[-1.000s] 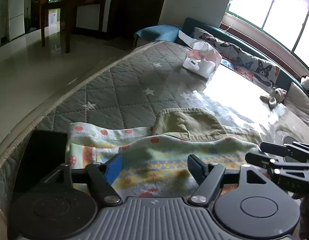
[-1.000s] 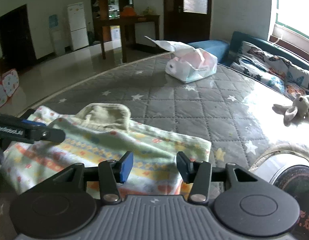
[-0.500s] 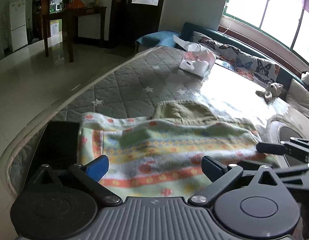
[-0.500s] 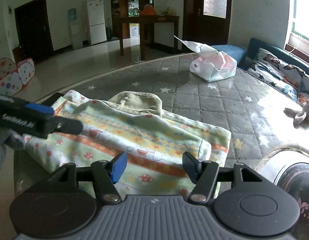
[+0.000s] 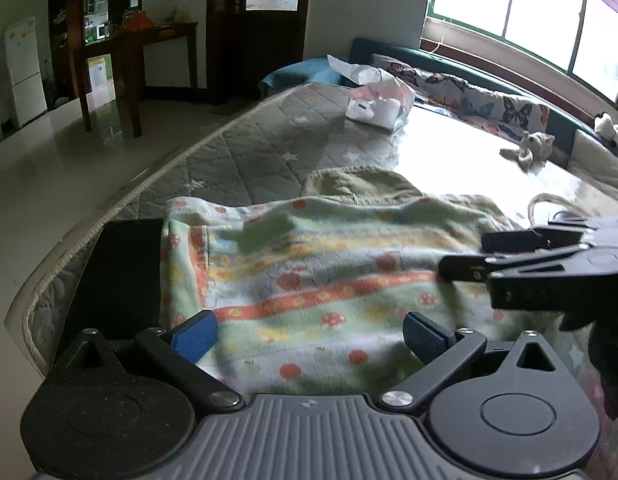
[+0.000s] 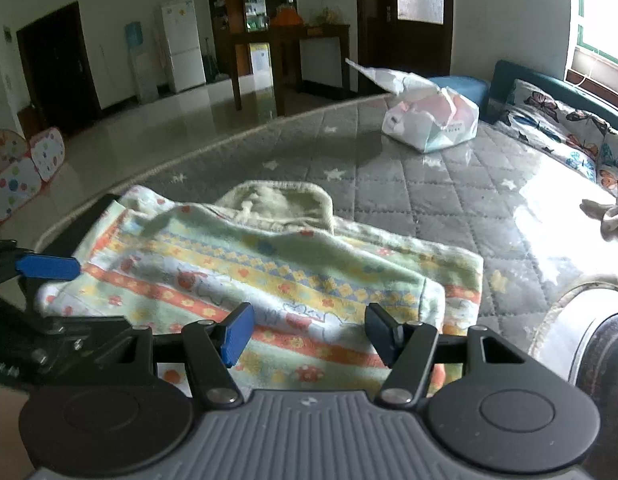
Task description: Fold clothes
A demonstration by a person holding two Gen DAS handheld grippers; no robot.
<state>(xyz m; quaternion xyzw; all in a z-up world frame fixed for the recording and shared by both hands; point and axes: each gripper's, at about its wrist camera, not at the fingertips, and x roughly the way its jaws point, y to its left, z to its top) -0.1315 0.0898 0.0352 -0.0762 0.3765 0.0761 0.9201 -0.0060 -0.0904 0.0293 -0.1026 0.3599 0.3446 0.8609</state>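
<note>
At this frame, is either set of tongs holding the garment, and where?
Nothing is held. The left tongs and right tongs are both open, jaws spread apart above the folded patterned garment, which lies free on the quilted mattress.

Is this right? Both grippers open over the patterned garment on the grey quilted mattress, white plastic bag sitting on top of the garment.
One thing is off: the white plastic bag is not on the patterned garment. It sits apart, farther back on the grey quilted mattress, as the right wrist view shows. The rest holds: left gripper and right gripper are both open over the garment.
</note>
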